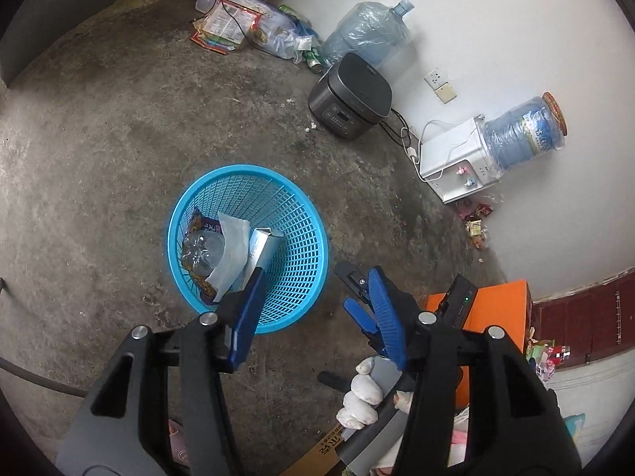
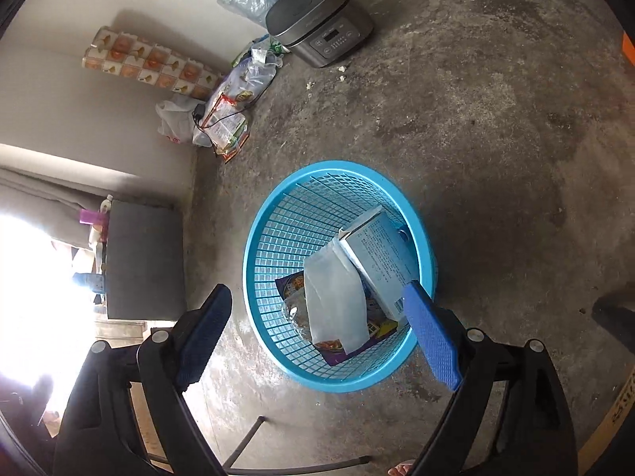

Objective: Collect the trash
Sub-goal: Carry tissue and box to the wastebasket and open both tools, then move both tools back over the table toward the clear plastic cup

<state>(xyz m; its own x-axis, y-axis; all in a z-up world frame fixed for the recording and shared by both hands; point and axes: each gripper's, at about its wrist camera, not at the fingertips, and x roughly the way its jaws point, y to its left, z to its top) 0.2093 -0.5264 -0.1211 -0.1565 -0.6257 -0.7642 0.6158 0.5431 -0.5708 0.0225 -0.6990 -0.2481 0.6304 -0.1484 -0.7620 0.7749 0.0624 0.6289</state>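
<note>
A blue mesh basket (image 1: 295, 214) stands on the concrete floor. It holds a pale carton (image 1: 260, 248), a white pouch (image 1: 234, 246), a crushed clear bottle (image 1: 200, 252) and a purple wrapper (image 1: 204, 224). My left gripper (image 1: 315, 289) is open and empty, hovering above the basket's near rim. In the right wrist view the basket (image 2: 278, 202) lies below my right gripper (image 2: 317, 301), which is open and empty, with the carton (image 2: 379, 256), pouch (image 2: 335, 301) and wrapper (image 2: 291, 287) between its fingers. The right gripper (image 1: 361, 297) also shows in the left wrist view.
A dark rice cooker (image 1: 351, 97), two water jugs (image 1: 367, 33), a white dispenser (image 1: 456, 162) and cables sit by the wall. Bags and packets (image 1: 234, 25) pile in the corner. Candy wrappers (image 1: 474, 218) lie by the dispenser. An orange box (image 1: 500, 301) is at right.
</note>
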